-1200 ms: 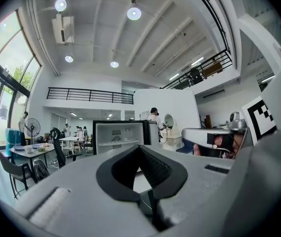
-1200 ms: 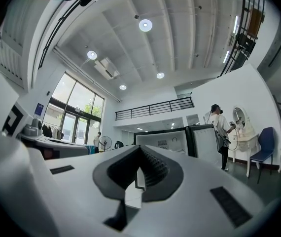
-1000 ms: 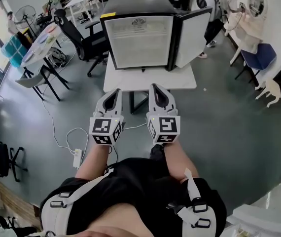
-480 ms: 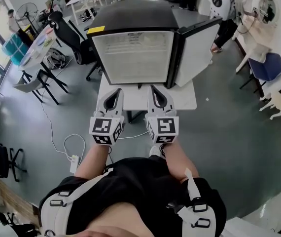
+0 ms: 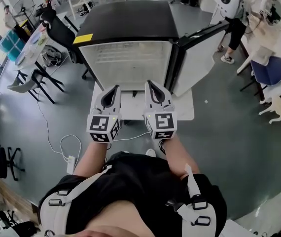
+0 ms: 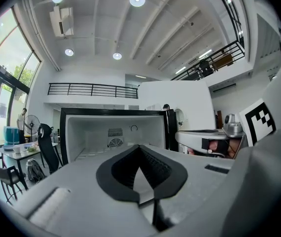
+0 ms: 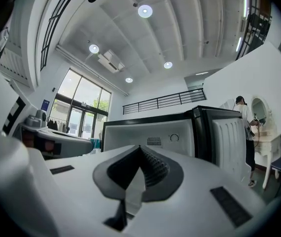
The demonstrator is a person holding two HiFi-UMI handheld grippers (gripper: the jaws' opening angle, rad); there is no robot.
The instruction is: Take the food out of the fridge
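You're holding both grippers level and side by side, aiming at the open fridge (image 5: 125, 63) on the white counter (image 5: 186, 107). The left gripper (image 5: 115, 87) and right gripper (image 5: 149, 82) are both hovering over the counter's near edge, just short of the opening. Jaws on both are closed tip to tip, with nothing between them; both gripper views (image 6: 139, 148) (image 7: 140, 148) confirm it.

The food isn't showing. The upper cavity (image 6: 113, 132) is looking bare, white walls and a back vent only. The lower part is hiding behind the gripper bodies, so the food is either down there or not visible at all.

Risks:
- You're arriving with closed jaws. Going in like that, you're likely shoving or tipping the food instead of gripping it.
- The door (image 5: 197, 58) is hanging open on the right, near the right gripper's path. A wide swing could be clipping it or knocking it partly closed.
- You're reaching toward a target you can't see, so a blind poke at the cavity floor or frame is possible.
- Pushing hard on the fridge could be sliding it on that small counter.

Versus a second ago: the fridge is filling more of the head view, so you're closer. The grippers were over bare floor short of the counter; now they're overlapping its near edge. Jaws are staying closed throughout.
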